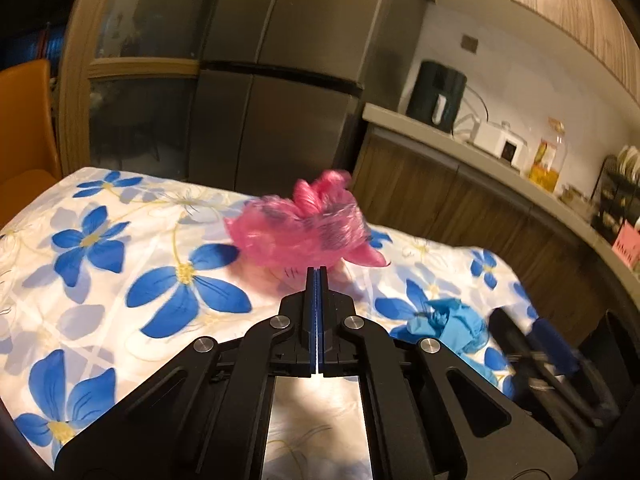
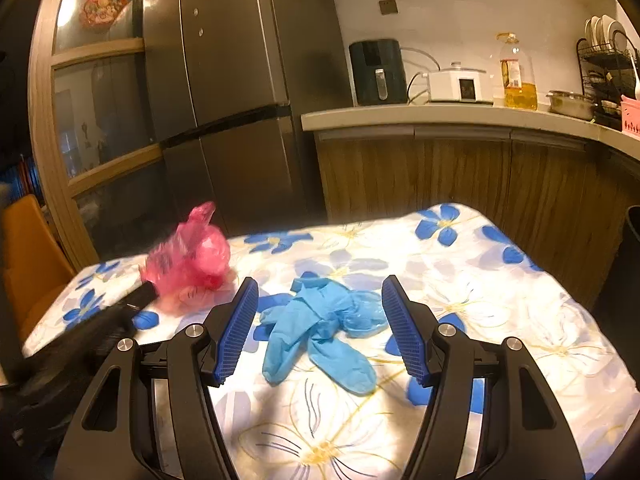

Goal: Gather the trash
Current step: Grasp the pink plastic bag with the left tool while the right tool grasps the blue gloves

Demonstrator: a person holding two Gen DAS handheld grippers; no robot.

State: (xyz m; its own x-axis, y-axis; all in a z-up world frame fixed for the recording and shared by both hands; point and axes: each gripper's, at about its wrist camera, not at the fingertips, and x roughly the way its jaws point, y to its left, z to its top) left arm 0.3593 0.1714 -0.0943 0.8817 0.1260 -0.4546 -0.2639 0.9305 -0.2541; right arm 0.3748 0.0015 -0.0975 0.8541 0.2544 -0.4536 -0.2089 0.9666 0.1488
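A crumpled pink plastic bag lies on the flowered tablecloth, blurred. My left gripper has its blue pads pressed together at the bag's near lower edge, where a thin bit of plastic seems pinched. From the right wrist view its black fingers meet the pink bag from the left. A bundle of blue disposable gloves lies mid-table. My right gripper stands open with its fingers on either side of the gloves, not touching them. The same gloves show at the right of the left wrist view.
A steel fridge and a glass cabinet stand behind the table. A kitchen counter carries an air fryer, a cooker, an oil bottle and a dish rack. An orange chair is at the table's left. A dark bin stands at the right.
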